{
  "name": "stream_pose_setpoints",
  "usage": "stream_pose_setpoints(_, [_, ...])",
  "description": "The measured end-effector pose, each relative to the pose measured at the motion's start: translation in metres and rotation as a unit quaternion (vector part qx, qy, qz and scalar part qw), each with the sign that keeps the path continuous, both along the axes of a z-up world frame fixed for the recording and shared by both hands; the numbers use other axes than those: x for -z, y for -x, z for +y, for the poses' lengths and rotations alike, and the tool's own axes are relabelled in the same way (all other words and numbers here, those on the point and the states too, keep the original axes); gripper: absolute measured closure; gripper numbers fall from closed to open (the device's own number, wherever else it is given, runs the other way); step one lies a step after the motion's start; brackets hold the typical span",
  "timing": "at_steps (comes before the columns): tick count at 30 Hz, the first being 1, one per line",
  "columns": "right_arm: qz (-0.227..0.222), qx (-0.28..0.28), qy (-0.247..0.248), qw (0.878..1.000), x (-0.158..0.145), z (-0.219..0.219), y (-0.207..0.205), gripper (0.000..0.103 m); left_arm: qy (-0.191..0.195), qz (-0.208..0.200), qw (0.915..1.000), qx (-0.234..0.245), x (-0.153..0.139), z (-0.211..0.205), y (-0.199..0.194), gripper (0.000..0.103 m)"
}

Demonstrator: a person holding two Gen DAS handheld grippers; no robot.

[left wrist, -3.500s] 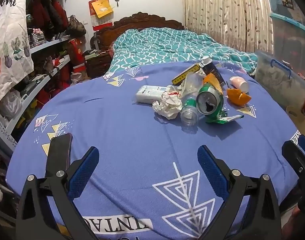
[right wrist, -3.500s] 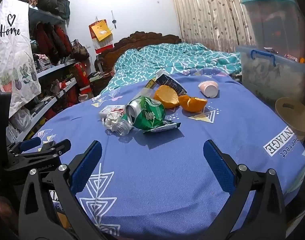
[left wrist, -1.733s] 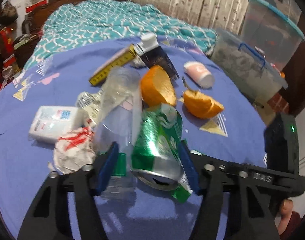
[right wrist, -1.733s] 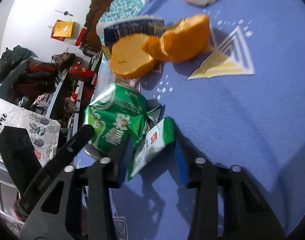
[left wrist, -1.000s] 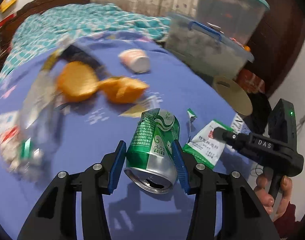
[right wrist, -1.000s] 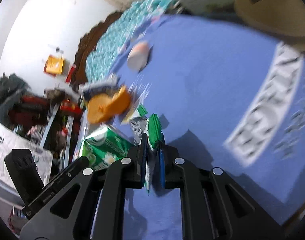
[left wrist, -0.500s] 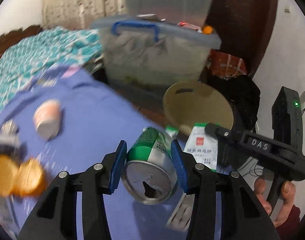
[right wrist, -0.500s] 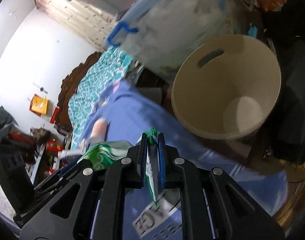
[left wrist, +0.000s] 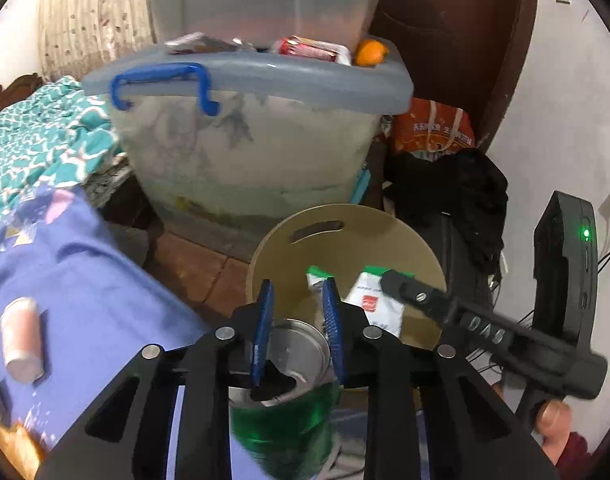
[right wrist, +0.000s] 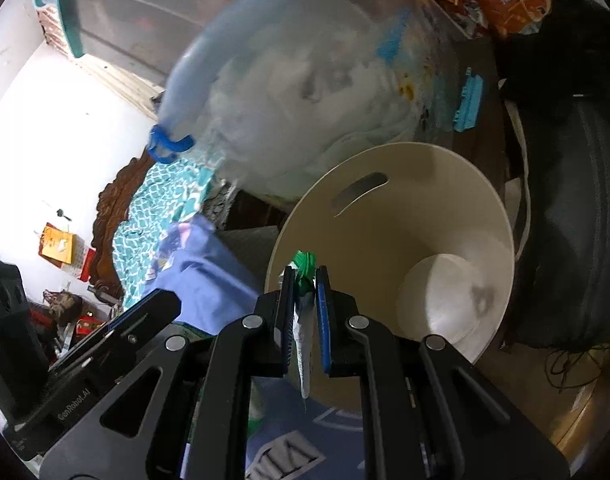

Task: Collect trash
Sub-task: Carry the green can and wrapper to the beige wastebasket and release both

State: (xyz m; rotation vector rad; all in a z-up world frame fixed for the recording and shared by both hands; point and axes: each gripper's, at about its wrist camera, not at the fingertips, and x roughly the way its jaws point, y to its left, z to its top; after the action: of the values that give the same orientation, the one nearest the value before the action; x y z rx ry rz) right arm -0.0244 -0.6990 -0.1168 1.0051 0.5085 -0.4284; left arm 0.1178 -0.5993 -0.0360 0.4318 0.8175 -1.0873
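My left gripper (left wrist: 297, 292) hangs over the near rim of the tan round bin (left wrist: 345, 240), its jaws closing to a narrow gap with nothing between the pads. The green drink can (left wrist: 285, 400), blurred, sits loose just under the fingers with its silver lid up. My right gripper (right wrist: 303, 280) is shut on the green-and-white wrapper (right wrist: 303, 262), held over the bin (right wrist: 385, 200), whose pale floor looks bare. In the left wrist view the right gripper (left wrist: 387, 278) and its wrapper (left wrist: 379, 304) reach in from the right above the bin.
A clear storage box (left wrist: 245, 120) with a blue handle stands behind the bin, another box stacked on it. The purple bed cover (left wrist: 65, 280) at left carries a pink cup (left wrist: 21, 340). An orange bag (left wrist: 433, 128) and a black bag (left wrist: 457, 184) lie at right.
Both grippers swung from over the bed to the bin. The left jaws narrowed and the can slid out below the fingers. The right gripper kept hold of the wrapper.
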Motion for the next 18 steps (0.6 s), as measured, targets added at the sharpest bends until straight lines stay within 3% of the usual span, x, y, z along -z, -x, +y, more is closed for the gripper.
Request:
stream_pose_setpoints(6, [0.015,0.012,0.007,1.0,0.012,-0.01,0.003,0.088,0.006,0.001,0.9995,0.03,0.02,-0.036,0.01,0.08])
stream_pose_setpoints(9, [0.015,0.016,0.008,1.0,0.016,-0.014,0.008,0.083,0.003,-0.002,0.9994,0.033,0.025,-0.045,0.009,0.068])
stream_pose_setpoints(10, [0.015,0.021,0.009,1.0,0.016,-0.015,0.011,0.071,0.005,0.0,0.9996,0.027,0.024,-0.045,0.006,0.063])
stream_pose_setpoints(11, [0.015,0.03,0.012,0.999,0.017,-0.018,0.015,0.049,0.01,0.002,0.9997,0.023,0.022,-0.043,0.004,0.06])
stream_pose_setpoints(13, [0.014,0.055,0.021,0.998,0.019,-0.024,0.024,0.026,0.022,0.001,0.9997,0.01,0.018,-0.036,-0.002,0.053])
stream_pose_setpoints(18, [0.019,0.123,0.05,0.991,0.023,-0.048,0.052,0.027,0.015,0.005,0.9997,-0.02,0.017,-0.013,-0.02,0.051])
